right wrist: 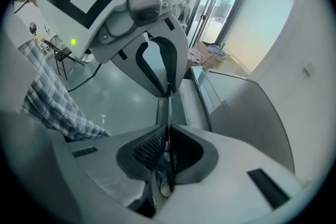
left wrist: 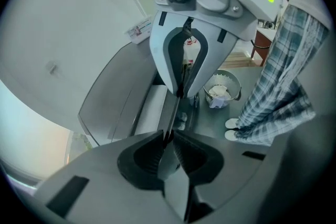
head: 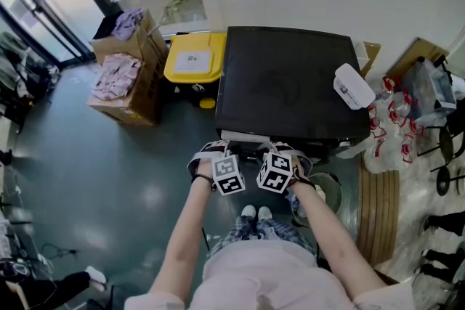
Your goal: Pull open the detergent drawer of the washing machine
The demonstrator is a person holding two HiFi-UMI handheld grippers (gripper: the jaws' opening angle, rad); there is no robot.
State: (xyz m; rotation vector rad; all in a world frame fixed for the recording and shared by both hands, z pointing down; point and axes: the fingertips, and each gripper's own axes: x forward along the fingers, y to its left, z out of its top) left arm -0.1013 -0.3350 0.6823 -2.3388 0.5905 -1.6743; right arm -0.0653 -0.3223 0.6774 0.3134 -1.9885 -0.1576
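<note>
The black-topped washing machine (head: 290, 83) stands right in front of me. Its detergent drawer (head: 243, 136) shows as a pale strip at the front top edge. My left gripper (head: 216, 150) and right gripper (head: 282, 150) are side by side at that edge. In the left gripper view, the left gripper (left wrist: 169, 136) is shut on the drawer's thin grey front panel (left wrist: 176, 107), and the right gripper (left wrist: 181, 93) pinches the same panel from the opposite side. The right gripper view mirrors this: the right gripper (right wrist: 168, 136) is shut on the panel (right wrist: 169, 107), facing the left gripper (right wrist: 168, 91).
A white flat object (head: 354, 86) lies on the machine's top right. A yellow bin (head: 195, 60) and cardboard boxes of clothes (head: 123, 80) stand to the left, plastic bags (head: 392, 120) to the right. A wire basket (left wrist: 221, 89) sits on the floor near my feet (head: 256, 213).
</note>
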